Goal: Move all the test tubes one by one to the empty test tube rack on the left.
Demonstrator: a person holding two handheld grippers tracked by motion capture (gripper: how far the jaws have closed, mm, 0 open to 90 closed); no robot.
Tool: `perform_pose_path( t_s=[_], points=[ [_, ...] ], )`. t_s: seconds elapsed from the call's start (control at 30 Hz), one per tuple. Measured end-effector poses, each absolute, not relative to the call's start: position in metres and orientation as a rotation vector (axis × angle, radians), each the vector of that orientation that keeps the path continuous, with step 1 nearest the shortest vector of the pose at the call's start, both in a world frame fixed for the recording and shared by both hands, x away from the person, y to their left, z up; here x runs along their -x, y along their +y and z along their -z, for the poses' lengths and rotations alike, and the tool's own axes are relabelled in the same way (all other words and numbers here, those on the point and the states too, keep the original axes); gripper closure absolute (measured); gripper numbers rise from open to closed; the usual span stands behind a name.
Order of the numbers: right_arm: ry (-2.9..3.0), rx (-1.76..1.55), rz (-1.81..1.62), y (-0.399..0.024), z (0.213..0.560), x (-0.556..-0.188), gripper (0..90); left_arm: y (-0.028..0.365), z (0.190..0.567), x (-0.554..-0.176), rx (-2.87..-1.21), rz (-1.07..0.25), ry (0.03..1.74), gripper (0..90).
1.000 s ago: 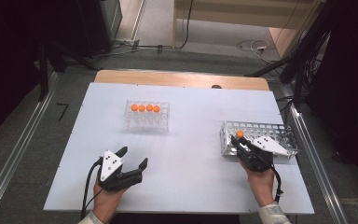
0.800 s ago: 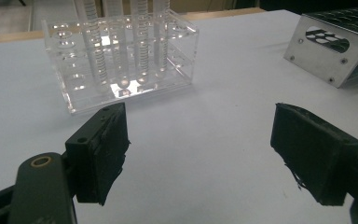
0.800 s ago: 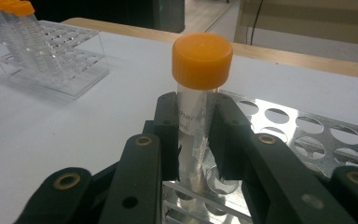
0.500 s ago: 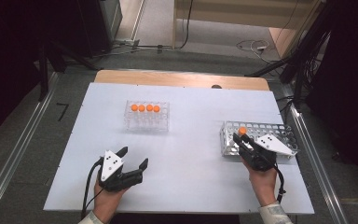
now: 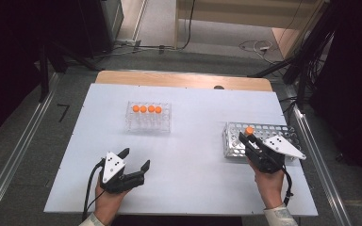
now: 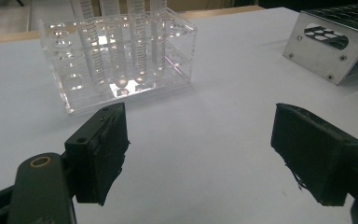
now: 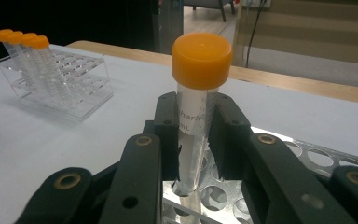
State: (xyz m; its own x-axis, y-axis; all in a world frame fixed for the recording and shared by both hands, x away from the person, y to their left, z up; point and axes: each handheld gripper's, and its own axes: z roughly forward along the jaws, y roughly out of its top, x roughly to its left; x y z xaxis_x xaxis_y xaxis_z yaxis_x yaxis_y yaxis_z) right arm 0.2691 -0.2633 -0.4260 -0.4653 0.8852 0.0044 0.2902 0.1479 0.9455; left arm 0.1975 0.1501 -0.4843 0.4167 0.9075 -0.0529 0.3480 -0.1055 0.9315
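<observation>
Right gripper view: the right gripper point(image 7: 196, 140) is clamping the orange-capped tube point(image 7: 196, 112), standing upright over the metal rack point(image 7: 307, 158).
Left gripper point(image 6: 200, 154): jaws are standing apart, holding nothing, near the clear rack point(image 6: 121, 60).

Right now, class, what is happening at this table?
A person works with tongs in each hand. The right tongs are shut on an orange-capped tube, held upright with its lower end in a hole of the metal rack at the table's right. The left tongs rest open near the front edge, holding nothing. Four more orange-capped tubes stand in a row in the clear plastic rack farther back on the white table.
</observation>
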Motion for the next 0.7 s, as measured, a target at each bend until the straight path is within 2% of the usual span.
perform_pose_path(
  t_s=[0.7],
  points=[
    [1.834, -1.085, -1.361, -0.266, 0.414, -0.257, 71.9, 0.149, 0.484, -0.197, -1.667, -0.703, 1.107, 18.9]
  ],
)
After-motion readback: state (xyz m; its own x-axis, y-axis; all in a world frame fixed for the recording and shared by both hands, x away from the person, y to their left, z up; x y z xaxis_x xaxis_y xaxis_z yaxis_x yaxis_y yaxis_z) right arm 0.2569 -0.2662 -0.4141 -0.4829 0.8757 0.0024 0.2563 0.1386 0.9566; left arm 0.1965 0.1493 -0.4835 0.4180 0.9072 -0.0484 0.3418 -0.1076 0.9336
